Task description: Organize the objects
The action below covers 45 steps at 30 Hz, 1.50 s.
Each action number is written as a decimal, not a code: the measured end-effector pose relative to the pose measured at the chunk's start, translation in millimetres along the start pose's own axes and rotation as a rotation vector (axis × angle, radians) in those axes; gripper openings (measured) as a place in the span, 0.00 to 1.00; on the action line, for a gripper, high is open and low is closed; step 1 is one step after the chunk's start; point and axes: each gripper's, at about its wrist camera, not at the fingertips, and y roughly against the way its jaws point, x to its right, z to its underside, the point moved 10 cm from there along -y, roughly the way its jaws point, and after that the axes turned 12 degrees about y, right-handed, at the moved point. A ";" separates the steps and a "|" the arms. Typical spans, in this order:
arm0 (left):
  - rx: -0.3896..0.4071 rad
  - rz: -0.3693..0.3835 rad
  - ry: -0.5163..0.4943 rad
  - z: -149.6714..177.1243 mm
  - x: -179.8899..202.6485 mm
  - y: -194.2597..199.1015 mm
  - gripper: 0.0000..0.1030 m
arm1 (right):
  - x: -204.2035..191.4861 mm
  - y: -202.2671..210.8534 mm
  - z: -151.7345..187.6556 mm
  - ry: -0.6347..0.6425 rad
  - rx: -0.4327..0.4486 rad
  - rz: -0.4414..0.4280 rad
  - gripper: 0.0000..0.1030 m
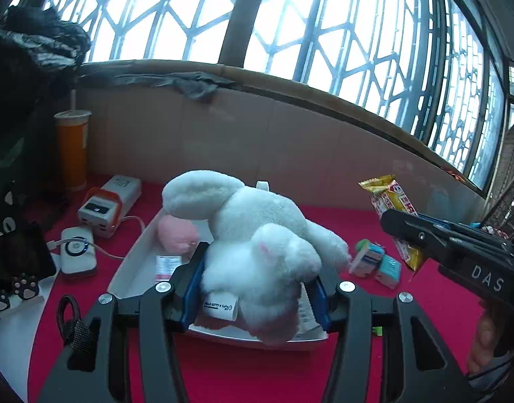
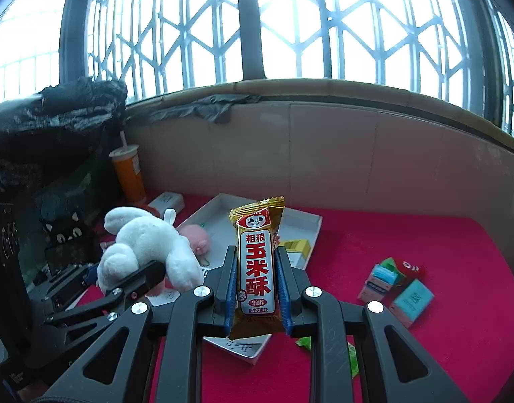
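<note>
Left wrist view: left gripper [image 1: 253,288] fingers clamped plush rabbit [image 1: 257,235], held above white tray [image 1: 136,255] on red counter [image 1: 408,319].

Right wrist view: right gripper [image 2: 255,288] fingers pinched snack bar [image 2: 257,265] upright, over same tray's near edge. Best lower each fully inside tray walls before release, hands kept apart.

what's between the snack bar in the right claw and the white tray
Nothing visible. The snack bar is held upright in the right claw over the white tray's near part, open air below; the plush rabbit hangs off to the left.
</note>
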 end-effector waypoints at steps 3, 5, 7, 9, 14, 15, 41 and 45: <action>0.004 -0.008 0.023 -10.7 -12.5 -2.4 0.51 | -7.2 -8.1 -7.7 0.004 -0.008 -0.011 0.22; 0.012 -0.018 0.027 -19.2 -19.6 -4.0 0.51 | -9.7 -11.8 -15.9 0.011 -0.002 -0.008 0.22; 0.016 -0.029 0.034 -26.3 -26.6 -6.3 0.51 | -12.2 -16.0 -24.6 0.014 0.006 -0.007 0.22; 0.015 -0.034 0.043 -29.7 -32.8 -9.8 0.51 | -14.8 -21.5 -29.6 0.018 0.007 -0.006 0.22; -0.005 -0.040 0.051 -36.9 -39.9 -25.5 0.51 | -21.1 -44.4 -36.6 0.040 -0.025 -0.007 0.22; -0.005 -0.040 0.050 -40.9 -39.8 -29.0 0.51 | -21.5 -47.6 -38.6 0.039 -0.029 -0.009 0.22; -0.127 -0.039 0.133 -53.2 -59.4 -137.2 0.51 | 39.2 -176.1 -46.0 -0.067 -0.184 0.003 0.22; -0.150 -0.021 0.134 -45.5 -57.4 -147.4 0.52 | 39.4 -194.0 -34.0 -0.073 -0.218 -0.005 0.22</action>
